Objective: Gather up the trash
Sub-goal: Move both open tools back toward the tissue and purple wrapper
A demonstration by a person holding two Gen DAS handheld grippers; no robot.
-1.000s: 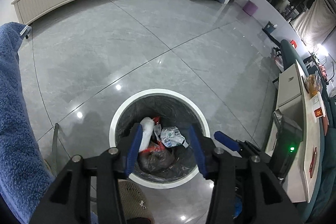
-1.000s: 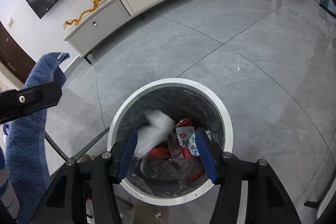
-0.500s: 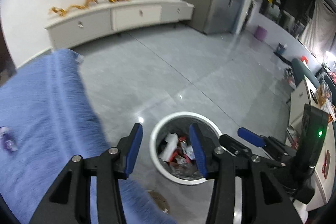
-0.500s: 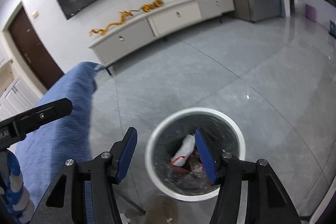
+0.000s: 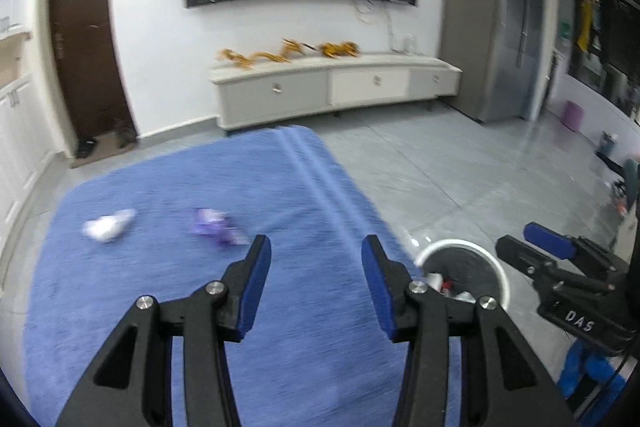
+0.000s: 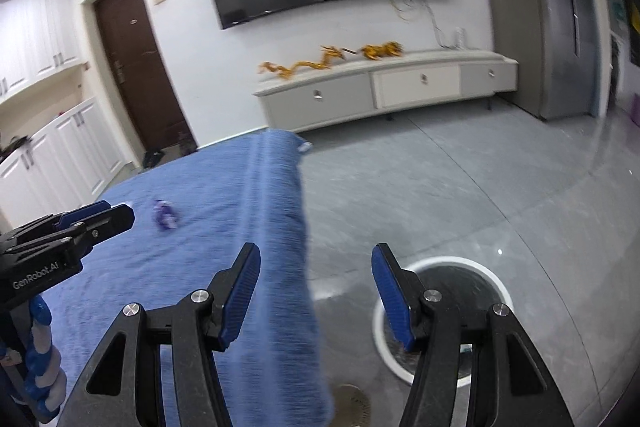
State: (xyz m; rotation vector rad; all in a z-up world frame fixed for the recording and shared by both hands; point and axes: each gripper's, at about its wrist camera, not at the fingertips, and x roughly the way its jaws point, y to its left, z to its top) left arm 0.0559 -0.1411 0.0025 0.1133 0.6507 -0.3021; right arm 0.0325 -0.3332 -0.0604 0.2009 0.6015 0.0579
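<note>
Both tongs spread and empty, left gripper [image 5: 316,263] and right gripper [image 6: 316,273] low in frame over the blue cloth [image 5: 200,267], likely freed for the purple wrapper [image 5: 214,227] and white scrap [image 5: 108,229] at mid-left, bin [image 6: 442,263] lower right.

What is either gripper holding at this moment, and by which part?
Nothing is held. The left gripper and the right gripper both have open jaws with only the blue cloth and floor behind them.
</note>
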